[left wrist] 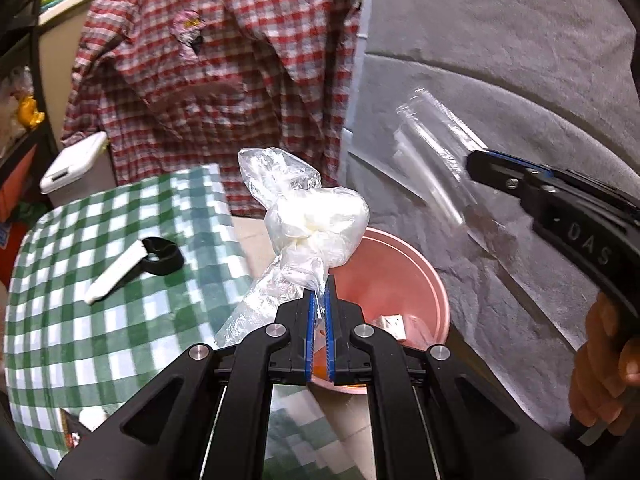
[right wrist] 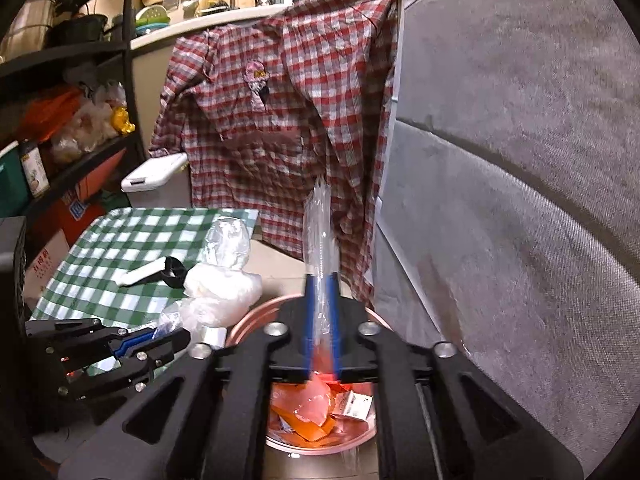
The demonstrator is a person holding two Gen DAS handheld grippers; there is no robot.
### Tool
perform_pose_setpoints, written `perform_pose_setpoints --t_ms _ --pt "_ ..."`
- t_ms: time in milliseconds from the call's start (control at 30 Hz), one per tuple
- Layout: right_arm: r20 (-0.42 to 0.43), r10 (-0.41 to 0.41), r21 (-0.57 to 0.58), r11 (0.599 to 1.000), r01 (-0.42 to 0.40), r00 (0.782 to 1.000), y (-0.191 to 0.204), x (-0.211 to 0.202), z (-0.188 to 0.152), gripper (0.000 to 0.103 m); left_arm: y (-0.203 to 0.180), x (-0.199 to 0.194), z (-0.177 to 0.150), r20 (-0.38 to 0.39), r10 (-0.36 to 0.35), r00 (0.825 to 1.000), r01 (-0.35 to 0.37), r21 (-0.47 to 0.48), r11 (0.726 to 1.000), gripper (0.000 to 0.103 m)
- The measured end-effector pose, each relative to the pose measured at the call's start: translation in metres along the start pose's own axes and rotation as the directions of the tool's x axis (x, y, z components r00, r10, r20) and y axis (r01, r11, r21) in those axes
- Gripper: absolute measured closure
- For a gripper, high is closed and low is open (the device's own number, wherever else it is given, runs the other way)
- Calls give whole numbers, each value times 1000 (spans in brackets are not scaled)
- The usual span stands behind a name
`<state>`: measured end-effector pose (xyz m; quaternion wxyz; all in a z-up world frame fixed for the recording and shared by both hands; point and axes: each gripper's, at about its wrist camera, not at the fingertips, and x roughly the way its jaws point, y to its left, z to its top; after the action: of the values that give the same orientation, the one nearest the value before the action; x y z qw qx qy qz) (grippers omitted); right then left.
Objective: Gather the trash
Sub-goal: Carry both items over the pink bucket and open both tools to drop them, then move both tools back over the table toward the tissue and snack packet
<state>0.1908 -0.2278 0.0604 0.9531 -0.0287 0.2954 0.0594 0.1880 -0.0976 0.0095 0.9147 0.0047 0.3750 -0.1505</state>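
My left gripper is shut on a crumpled clear plastic bag with white stuff inside, held over the near rim of the pink bin. The bag also shows in the right wrist view, with the left gripper below it. My right gripper is shut on a flat clear plastic wrapper and holds it above the pink bin, which holds orange and white scraps. In the left wrist view the right gripper and its wrapper are at the right.
A table with a green checked cloth stands left of the bin, bearing a white and black tool. A red plaid shirt hangs behind. A grey sofa fills the right. A white lidded bin and shelves are at the left.
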Motion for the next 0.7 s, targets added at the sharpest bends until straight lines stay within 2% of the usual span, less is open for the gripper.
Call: perform_pose_setpoints --t_ms 33,67,100,133,333,533,700 --pt "0 -13 2 1000 13 1000 -1 1 -1 73 -2 2 0 -5 -8 1000 8 4 1000 95" --pt "2 -21 4 1000 21 1000 -2 1 -1 66 -3 2 0 -6 -10 1000 10 10 1000 84" --pt "4 -31 8 999 31 1000 -4 1 -1 66 -4 2 0 1 -6 1000 6 12 1000 74" --pt "4 -35 15 999 35 999 -6 1 -1 66 -3 0 1 11 -1 1000 1 11 1000 72" --pt "12 -45 56 997 44 999 -10 1 0 65 11 -9 6 42 3 999 -2 -35 999 72" --pt "67 -22 45 999 19 998 8 -7 5 65 32 -28 11 87 33 996 -27 -77 997 72" --pt "114 17 24 1000 -20 993 29 -18 8 65 58 -53 16 142 66 988 -45 -151 987 72"
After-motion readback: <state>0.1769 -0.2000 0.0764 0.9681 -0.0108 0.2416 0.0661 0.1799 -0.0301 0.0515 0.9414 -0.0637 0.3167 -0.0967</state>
